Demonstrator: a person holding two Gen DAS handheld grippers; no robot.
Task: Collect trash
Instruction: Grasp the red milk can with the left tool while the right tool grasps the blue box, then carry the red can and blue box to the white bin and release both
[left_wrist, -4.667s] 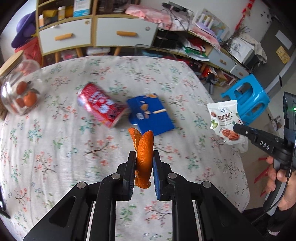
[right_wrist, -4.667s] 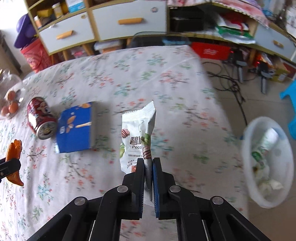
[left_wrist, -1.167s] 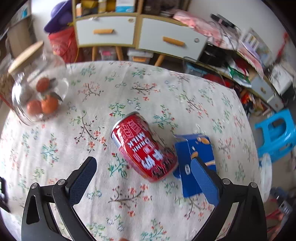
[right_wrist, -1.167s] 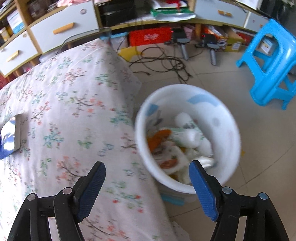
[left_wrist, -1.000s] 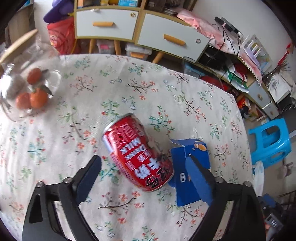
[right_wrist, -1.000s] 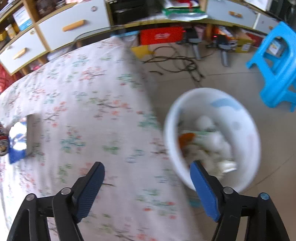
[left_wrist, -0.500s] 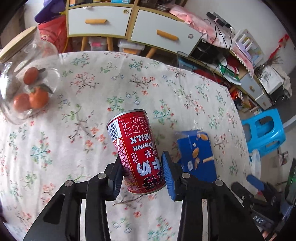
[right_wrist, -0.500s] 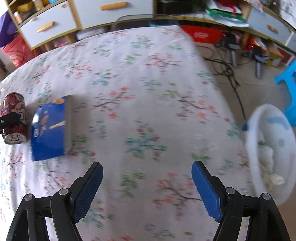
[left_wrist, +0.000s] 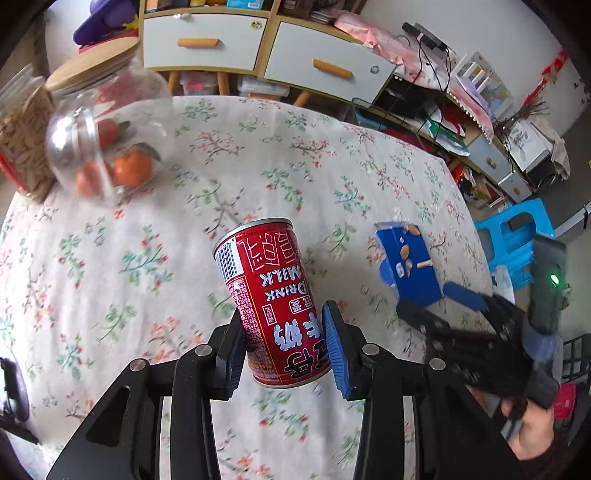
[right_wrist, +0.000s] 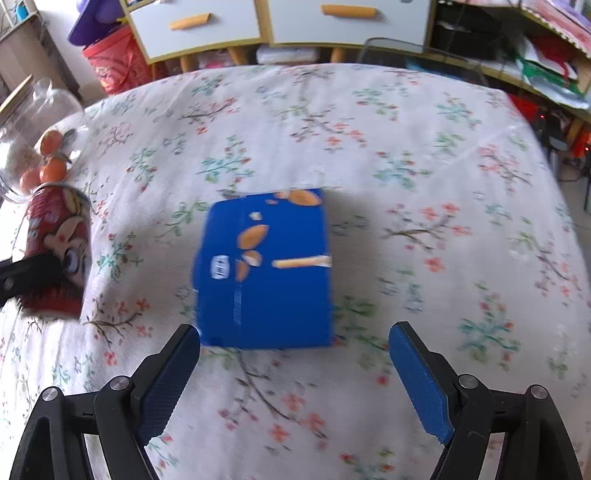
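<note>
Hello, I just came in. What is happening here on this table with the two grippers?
A person is clearing trash from a table with a floral cloth, holding a gripper in each hand. The left gripper is shut on a red drink can and holds it clear of the cloth. The right gripper hangs open just short of a blue snack box that lies flat on the cloth. A glass jar with oranges stands at the far left, untouched.

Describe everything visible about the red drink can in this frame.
The red can is a metal-looking cylinder with white lettering, "DRINK MILK" upside down, a barcode and a silver rim. In the right wrist view a cartoon face shows. The left tool clamps its sides, both pads pressing; it is tilted above the floral tablecloth, apparently lifted clear.
</note>
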